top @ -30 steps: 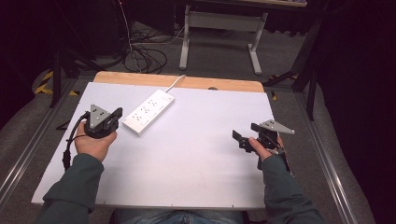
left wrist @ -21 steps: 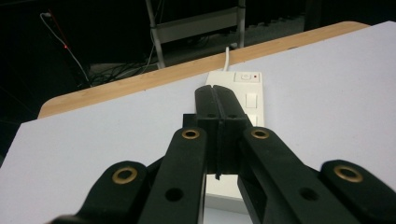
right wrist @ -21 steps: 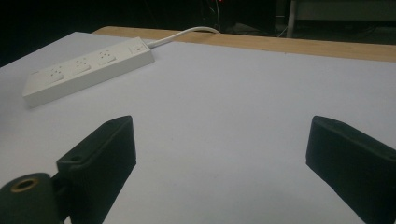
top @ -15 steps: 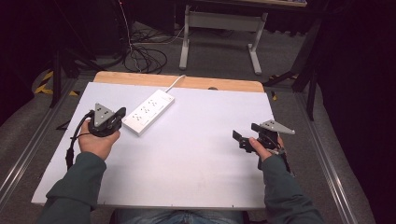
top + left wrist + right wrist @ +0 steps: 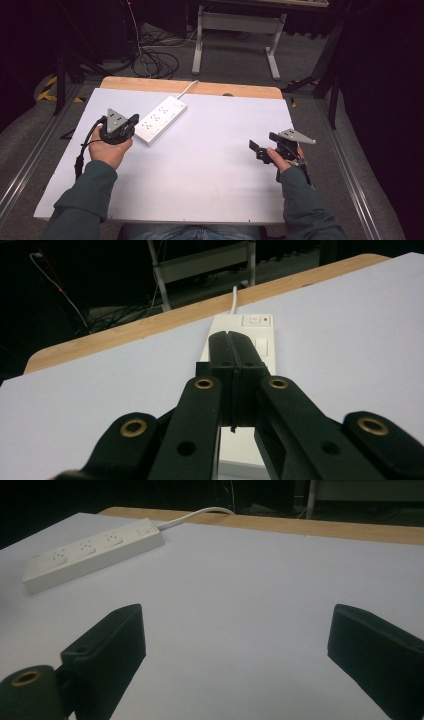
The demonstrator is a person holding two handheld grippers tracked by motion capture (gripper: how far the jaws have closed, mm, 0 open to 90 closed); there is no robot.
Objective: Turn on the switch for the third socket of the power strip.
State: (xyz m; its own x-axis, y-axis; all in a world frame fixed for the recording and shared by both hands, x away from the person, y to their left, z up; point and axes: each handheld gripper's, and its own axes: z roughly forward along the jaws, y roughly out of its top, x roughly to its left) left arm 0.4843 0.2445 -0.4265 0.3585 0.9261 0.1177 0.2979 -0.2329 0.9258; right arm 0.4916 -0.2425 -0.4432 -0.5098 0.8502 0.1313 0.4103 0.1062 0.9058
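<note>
Step in hand: judged from the pictures, the left gripper [image 5: 131,122] was bringing its tip to the power strip [image 5: 161,120], most likely to press its switch [image 5: 252,319] or nudge the body.
Left jaws: pressed flat together with nothing between them, forming one blunt black tip, as the left gripper view showed.
Right jaws: spread wide and empty on the right gripper [image 5: 263,144], held low over bare table [image 5: 210,165].
Strip relative to left fingers: it lay directly ahead of and beneath the closed tip, running lengthwise away from it; the switch and its small red mark sat just beyond the tip, at the far end where the white cord [image 5: 234,299] left the strip.
Contact: I could not tell whether the tip touched the strip or stood just above it.
Strip relative to right fingers: well apart, ahead and off to the left of the open jaws [image 5: 92,552].
Doing it well: keep the jaws shut so the tip stays narrow, line it up along the strip's length, come down squarely on the switch, and push gently so the light strip does not skid.
Risk: an off-centre push could pivot the strip on the smooth surface.
</note>
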